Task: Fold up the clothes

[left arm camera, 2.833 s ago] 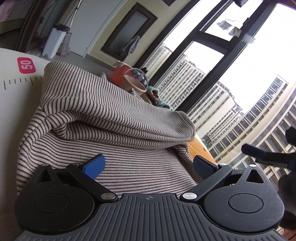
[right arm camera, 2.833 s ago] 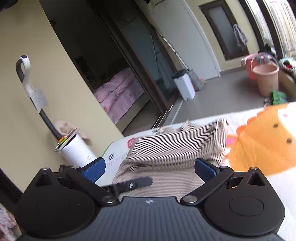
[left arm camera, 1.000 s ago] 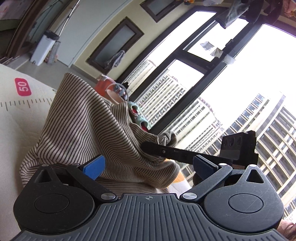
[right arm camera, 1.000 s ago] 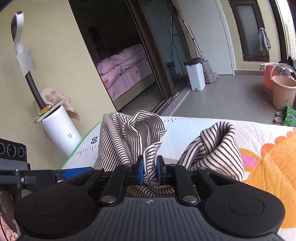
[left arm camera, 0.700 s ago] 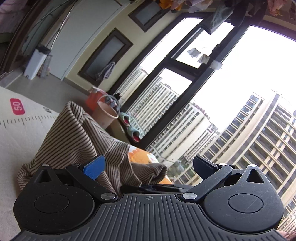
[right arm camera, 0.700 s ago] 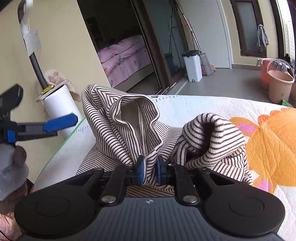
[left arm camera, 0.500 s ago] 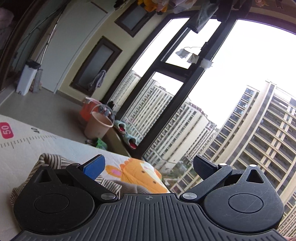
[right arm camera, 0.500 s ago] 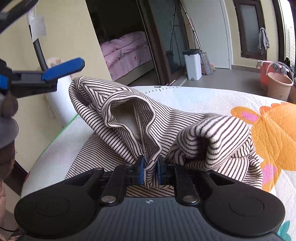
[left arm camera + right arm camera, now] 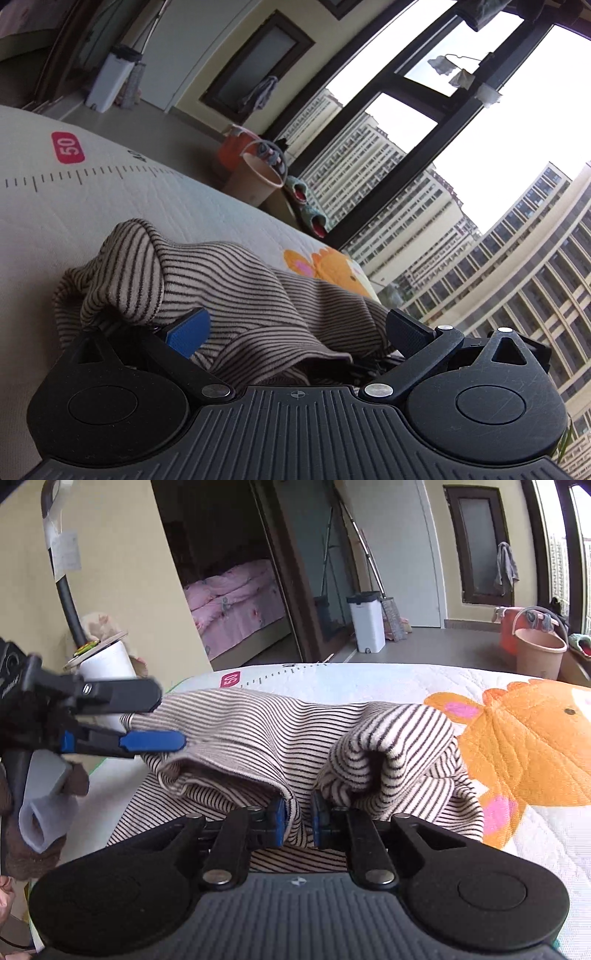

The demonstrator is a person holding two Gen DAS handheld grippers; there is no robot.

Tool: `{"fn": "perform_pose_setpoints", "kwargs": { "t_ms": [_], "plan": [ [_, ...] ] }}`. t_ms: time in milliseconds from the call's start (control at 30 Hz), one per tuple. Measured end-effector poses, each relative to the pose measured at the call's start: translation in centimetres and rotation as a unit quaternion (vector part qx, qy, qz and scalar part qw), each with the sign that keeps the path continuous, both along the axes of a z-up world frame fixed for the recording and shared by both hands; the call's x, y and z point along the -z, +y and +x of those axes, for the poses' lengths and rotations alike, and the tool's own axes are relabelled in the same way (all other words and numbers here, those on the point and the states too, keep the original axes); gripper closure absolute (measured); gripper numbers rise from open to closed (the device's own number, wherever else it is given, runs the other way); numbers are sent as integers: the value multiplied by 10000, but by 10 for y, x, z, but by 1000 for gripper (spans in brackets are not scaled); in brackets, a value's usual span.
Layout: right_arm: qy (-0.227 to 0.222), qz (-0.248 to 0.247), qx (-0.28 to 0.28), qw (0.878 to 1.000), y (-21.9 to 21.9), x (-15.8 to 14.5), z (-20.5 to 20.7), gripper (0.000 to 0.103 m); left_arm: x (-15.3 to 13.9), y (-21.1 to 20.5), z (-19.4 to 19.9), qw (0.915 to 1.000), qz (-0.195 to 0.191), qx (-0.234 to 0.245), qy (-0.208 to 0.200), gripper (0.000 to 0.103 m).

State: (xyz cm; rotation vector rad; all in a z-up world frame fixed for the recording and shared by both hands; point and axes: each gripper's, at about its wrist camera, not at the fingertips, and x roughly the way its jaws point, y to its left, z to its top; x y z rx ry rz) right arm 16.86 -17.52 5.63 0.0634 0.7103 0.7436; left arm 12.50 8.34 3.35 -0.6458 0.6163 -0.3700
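- A striped garment, cream with thin dark stripes, lies bunched on a white quilted mat that fills the near part of both views.
- The right gripper sits at the near edge of the garment with its blue-padded jaws drawn narrow, pinching a fold of the striped cloth between them.
- Just right of that pinch, part of the garment rolls into a thick tube whose open end faces the camera.
- The left gripper comes in from the left in the right wrist view, its two fingers spread wide at the far left edge of the garment, one above the cloth and one below; whether they touch the cloth I cannot tell.
- In the left wrist view the same jaws stand wide apart, with the striped cloth heaped between and beyond them.
- The mat carries an orange cartoon animal print on its right side and a ruler strip with a red "50" label along its far edge.
- Beyond the mat, a pink bucket stands on the floor near tall windows.
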Motion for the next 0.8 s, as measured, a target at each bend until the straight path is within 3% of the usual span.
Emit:
{"fn": "perform_pose_setpoints", "kwargs": {
  "t_ms": [133, 300, 533, 600, 700, 800],
  "plan": [
    [104, 179, 129, 9997, -15, -5, 1, 88, 19, 1, -9, 9996, -161, 89, 222, 0],
    [-47, 211, 70, 9997, -22, -18, -13, 75, 32, 9, -12, 9987, -289, -41, 417, 0],
    [-398, 1282, 344, 9903, -45, -54, -9, 69, 33, 6, -15, 9992, -149, -76, 368, 0],
    [-278, 1359, 419, 9894, -45, -51, 7, 57, 32, 5, -17, 9993, -89, -80, 357, 0],
    [-66, 937, 918, 9913, -47, -27, 27, 57, 27, 1, -20, 9993, 68, -31, 362, 0],
    [165, 573, 1315, 9895, -58, 5, 36, 55, 15, -13, -30, 9985, 342, 398, 136, 0]
  ]
}}
